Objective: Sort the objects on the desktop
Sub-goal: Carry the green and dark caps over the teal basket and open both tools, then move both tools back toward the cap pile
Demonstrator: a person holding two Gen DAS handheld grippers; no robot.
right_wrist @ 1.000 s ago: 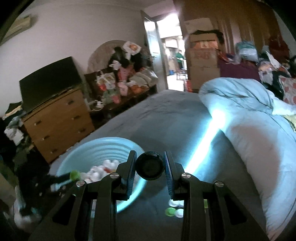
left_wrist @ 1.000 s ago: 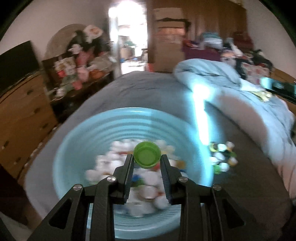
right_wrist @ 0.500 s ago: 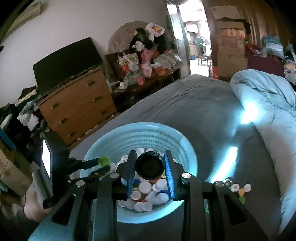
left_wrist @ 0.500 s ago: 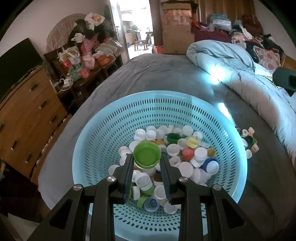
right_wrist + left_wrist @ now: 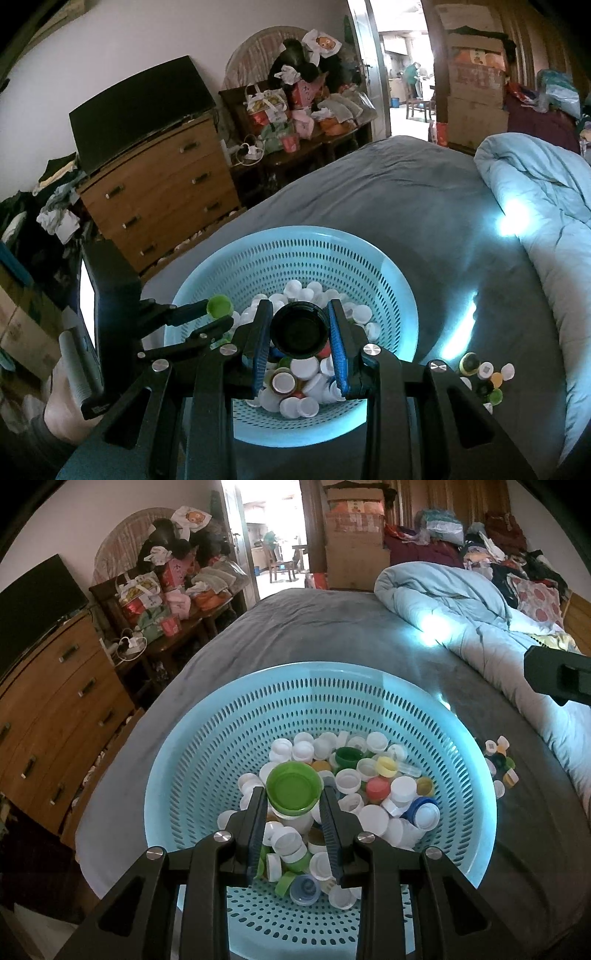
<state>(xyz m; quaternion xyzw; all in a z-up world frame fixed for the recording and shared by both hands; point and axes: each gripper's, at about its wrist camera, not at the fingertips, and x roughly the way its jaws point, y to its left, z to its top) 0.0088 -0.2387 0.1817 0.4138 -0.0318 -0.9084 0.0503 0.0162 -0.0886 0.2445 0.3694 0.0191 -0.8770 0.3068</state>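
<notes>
A light blue perforated basket (image 5: 221,746) sits on the grey bed and holds many bottle caps, mostly white. My left gripper (image 5: 293,797) is shut on a green cap (image 5: 291,788) and holds it above the basket's caps. My right gripper (image 5: 299,330) is shut on a black cap (image 5: 298,328) over the same basket (image 5: 373,273). The left gripper with its green cap (image 5: 218,306) shows at the left of the right wrist view. A small pile of loose caps (image 5: 500,764) lies on the bed right of the basket; it also shows in the right wrist view (image 5: 484,376).
A rolled pale blue duvet (image 5: 461,605) lies along the bed's right side. A wooden dresser (image 5: 159,192) with a dark screen stands left of the bed. A cluttered table (image 5: 173,587) stands by the doorway. Part of the right gripper (image 5: 557,675) shows at the right edge.
Both grippers have moved left over the basket, each still holding its cap. The basket now fills the lower part of both views.
</notes>
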